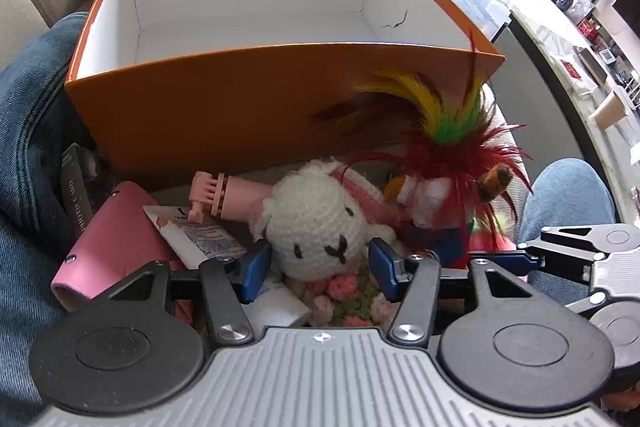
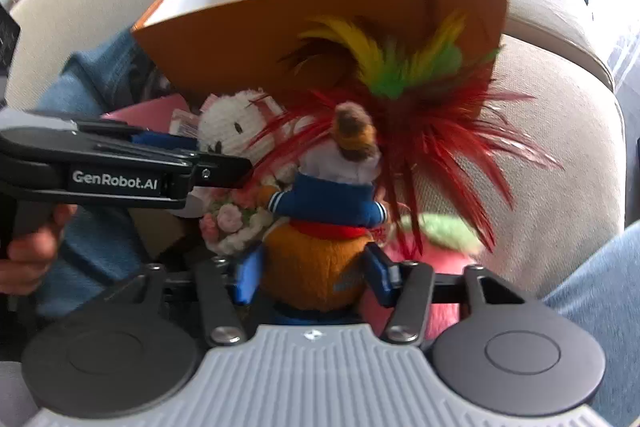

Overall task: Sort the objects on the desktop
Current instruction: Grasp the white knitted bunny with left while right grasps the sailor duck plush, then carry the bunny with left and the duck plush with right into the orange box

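Observation:
A white crochet bunny [image 1: 316,227] holding a knitted bouquet lies in front of an orange box [image 1: 200,115] whose white inside is bare. My left gripper [image 1: 320,267] stands open, its blue pads on either side of the bunny's head and not squeezing it. To the right lies a plush figure [image 2: 320,267] with an orange body and a blue jacket, under a red, yellow and green feather toy [image 2: 404,83]. My right gripper [image 2: 314,277] is open with its pads flanking the plush's orange body. The left gripper's finger [image 2: 216,165] shows side-on beside the bunny [image 2: 228,127].
A pink case [image 1: 120,235], a white tube [image 1: 200,235], a pink comb [image 1: 208,195] and a dark book [image 1: 74,187] crowd the left. Jeans-clad legs [image 1: 32,147] flank the pile. A beige sofa cushion [image 2: 560,147] lies underneath. A green-and-pink soft thing [image 2: 444,231] sits at the right.

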A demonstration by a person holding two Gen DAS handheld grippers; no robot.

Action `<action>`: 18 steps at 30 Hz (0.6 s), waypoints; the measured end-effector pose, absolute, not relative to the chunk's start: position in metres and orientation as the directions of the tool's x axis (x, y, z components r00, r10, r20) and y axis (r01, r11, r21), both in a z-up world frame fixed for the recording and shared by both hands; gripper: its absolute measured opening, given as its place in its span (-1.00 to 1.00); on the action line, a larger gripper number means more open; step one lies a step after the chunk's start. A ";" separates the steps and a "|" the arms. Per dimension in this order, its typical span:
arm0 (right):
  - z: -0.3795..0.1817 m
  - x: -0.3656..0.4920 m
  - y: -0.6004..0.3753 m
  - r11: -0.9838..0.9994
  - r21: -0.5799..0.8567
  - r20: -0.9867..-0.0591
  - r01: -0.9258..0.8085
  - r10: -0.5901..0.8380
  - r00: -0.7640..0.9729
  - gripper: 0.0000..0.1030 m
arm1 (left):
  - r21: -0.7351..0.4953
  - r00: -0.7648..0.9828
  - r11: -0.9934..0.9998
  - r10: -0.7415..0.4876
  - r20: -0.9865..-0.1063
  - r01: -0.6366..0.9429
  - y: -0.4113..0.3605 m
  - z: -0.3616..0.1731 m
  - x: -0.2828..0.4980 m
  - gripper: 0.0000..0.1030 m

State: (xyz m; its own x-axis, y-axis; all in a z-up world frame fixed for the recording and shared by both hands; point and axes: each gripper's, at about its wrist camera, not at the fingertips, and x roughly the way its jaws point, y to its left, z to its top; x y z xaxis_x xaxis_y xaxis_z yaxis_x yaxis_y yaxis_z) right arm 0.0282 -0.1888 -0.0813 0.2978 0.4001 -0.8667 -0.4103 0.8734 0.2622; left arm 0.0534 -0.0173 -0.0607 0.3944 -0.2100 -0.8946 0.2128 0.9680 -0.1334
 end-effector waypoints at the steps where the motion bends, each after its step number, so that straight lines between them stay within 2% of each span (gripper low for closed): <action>1: -0.085 0.030 -0.186 0.872 0.253 -0.872 -0.418 0.393 0.293 0.26 | -0.130 0.392 0.969 -0.206 -0.897 0.211 -0.017 -0.063 0.056 0.23; 6: -0.100 0.039 -0.180 0.868 0.245 -0.887 -0.432 0.380 0.260 0.31 | -0.123 0.385 0.967 -0.204 -0.900 0.225 -0.019 -0.073 0.061 0.30; 11: -0.096 0.038 -0.187 0.862 0.285 -0.880 -0.420 0.409 0.241 0.18 | -0.153 0.384 0.961 -0.235 -0.893 0.232 -0.010 -0.064 0.054 0.07; 18: -0.063 0.023 -0.188 0.830 0.291 -0.848 -0.475 0.454 0.274 0.17 | -0.152 0.432 0.952 -0.258 -0.864 0.266 0.005 -0.031 0.032 0.01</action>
